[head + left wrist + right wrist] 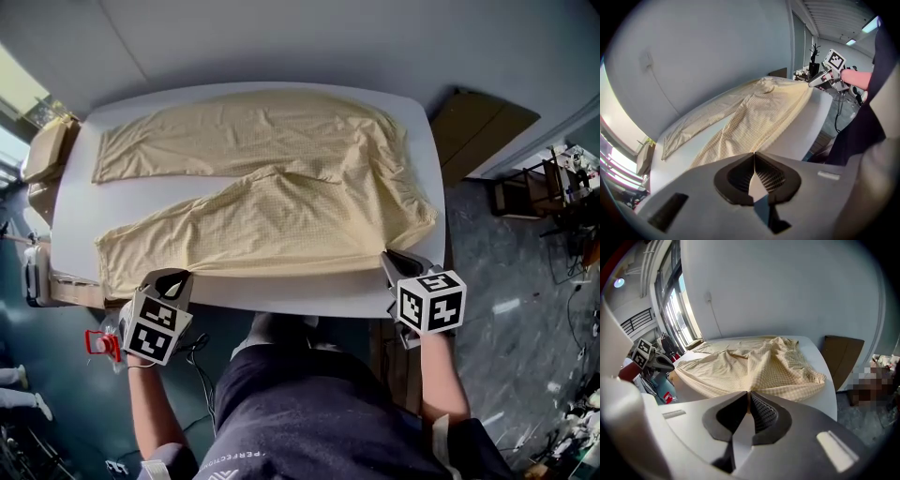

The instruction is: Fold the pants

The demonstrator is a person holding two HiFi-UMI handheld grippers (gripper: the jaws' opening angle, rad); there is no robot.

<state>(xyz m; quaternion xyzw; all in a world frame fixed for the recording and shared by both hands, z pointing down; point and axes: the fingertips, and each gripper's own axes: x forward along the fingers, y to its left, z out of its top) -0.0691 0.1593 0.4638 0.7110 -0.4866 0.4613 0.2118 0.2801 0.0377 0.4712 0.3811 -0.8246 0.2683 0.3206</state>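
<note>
The pants (281,187) lie spread flat on the white desk (281,292). The waist is towards the right hand-held gripper (387,257), and both legs run away from it towards the side of the left hand-held gripper (176,277).

The left hand-held gripper sits at the near edge of the desk, at the hem end of the nearer leg. In the left gripper view its jaws (753,154) are pressed together. The yellow checked cloth (759,117) runs straight up to their tips, pinched at its edge. From there the leg stretches ahead and to the right, across to the other gripper (820,80) at the far end of the same near edge.

The right hand-held gripper is at the near corner of the waist. Its jaws (748,393) are also pressed together, pinching the fabric's edge where the cloth (759,366) meets their tips. The bunched waistband lies just ahead and to the right of them, over bare desk (829,399). The legs fan out ahead and to the left.

The farther leg lies beyond both grippers, well apart from them, along the back of the desk.
</note>
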